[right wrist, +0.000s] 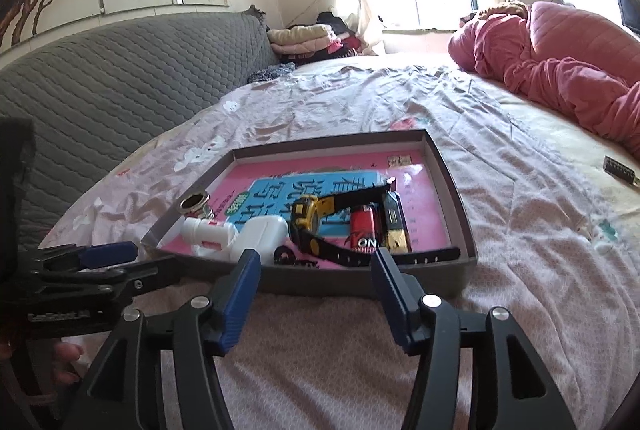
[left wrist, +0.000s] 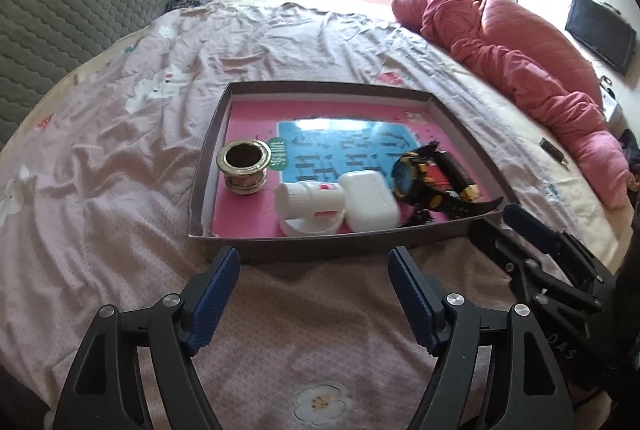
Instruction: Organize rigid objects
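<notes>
A shallow grey box (left wrist: 320, 244) (right wrist: 460, 190) with a pink and blue book cover inside lies on the bed. In it are a brass ring (left wrist: 243, 166) (right wrist: 194, 202), a white pill bottle (left wrist: 310, 198) (right wrist: 208, 230) on its side, a white earbud case (left wrist: 370, 202) (right wrist: 264, 234), a black and yellow watch (left wrist: 416, 176) (right wrist: 316, 222) and a red lighter (right wrist: 362, 230). My left gripper (left wrist: 314, 262) stands open just short of the box's near wall, nothing between its blue pads. My right gripper (right wrist: 316, 262) is open too, at the near wall in front of the watch strap.
A wrinkled floral bedsheet (left wrist: 120, 134) covers the bed. A pink quilt (left wrist: 520, 58) (right wrist: 560, 62) is heaped at the right. A grey padded headboard (right wrist: 120, 70) runs along the left. A small dark object (right wrist: 620, 170) lies on the sheet at the right edge.
</notes>
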A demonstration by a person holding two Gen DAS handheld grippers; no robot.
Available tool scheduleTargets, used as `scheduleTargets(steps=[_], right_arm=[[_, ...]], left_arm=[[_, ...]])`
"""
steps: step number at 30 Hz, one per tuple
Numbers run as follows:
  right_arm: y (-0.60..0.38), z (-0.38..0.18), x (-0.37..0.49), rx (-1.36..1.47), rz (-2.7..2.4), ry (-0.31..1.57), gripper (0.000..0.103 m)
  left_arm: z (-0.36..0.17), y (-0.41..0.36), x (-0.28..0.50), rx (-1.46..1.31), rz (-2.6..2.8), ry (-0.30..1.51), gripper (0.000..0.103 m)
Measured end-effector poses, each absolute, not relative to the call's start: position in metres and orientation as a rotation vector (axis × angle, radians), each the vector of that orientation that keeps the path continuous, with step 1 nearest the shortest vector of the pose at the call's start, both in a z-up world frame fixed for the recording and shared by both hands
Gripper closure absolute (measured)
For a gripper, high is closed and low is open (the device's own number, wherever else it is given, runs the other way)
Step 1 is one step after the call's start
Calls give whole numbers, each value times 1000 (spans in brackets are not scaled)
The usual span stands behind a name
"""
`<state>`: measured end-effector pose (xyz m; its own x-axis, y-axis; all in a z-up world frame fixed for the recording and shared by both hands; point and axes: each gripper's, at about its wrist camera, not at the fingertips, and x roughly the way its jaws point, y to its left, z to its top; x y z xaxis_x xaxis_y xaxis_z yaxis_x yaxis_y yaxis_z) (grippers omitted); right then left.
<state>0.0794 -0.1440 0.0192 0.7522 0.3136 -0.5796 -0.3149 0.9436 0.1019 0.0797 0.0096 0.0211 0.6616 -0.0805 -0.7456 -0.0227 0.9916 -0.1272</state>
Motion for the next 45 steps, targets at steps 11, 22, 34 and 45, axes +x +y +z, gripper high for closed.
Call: scheduleTargets(steps=[11,22,34,45], right_arm=[[-158,25,58,15,278,664,44],[-147,26,32,-46,288,662,44],[-142,27,16,-65,280,663,44],[-136,16,18,-83,267,691,35]], left_arm=[[23,0,56,-147,-7,823,25],[17,-3,32,-135,42,830,25],[19,4,11,-161,85,781,25],[2,13,12,-159,117,819,25]])
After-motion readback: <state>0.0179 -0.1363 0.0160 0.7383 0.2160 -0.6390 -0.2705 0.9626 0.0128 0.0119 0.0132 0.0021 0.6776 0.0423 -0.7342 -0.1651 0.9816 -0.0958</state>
